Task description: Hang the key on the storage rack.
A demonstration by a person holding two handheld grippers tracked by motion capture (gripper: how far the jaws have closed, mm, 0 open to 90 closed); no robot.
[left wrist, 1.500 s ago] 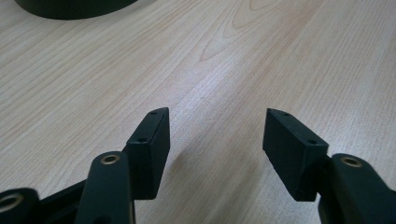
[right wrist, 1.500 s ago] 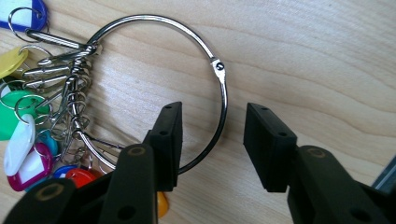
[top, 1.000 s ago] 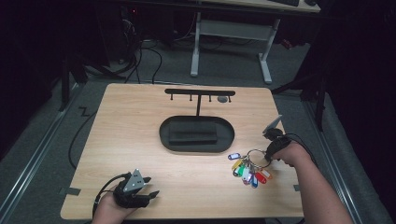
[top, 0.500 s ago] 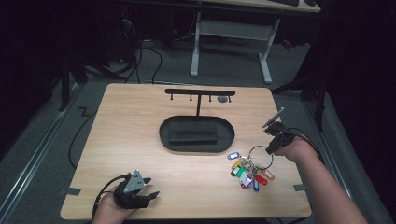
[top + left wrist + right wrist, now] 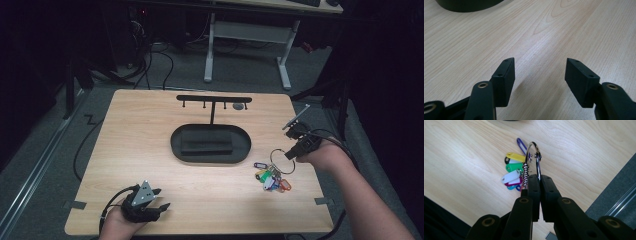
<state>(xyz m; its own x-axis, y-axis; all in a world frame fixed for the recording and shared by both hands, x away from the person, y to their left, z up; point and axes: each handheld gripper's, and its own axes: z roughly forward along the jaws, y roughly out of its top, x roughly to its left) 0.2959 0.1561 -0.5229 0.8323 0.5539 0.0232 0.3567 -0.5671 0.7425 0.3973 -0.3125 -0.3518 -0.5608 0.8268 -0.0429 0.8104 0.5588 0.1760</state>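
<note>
High view: right gripper [image 5: 291,152] at table's [image 5: 150,150] right edge, clamped on metal key ring [image 5: 281,161]; coloured key tags [image 5: 270,177] trailing below ring, resting on wood, right of black oval tray [image 5: 210,144]. Left gripper [image 5: 159,199] near front-left corner, jaws spread, grasping nothing, over bare wood.

The counter [image 5: 150,150] is of pale smooth wood with a fine grain, the ring [image 5: 535,157] is of shiny metal, its small tags [image 5: 514,167] are of glossy coloured plastic, and the tongs [image 5: 539,75] look of matt black plastic.
</note>
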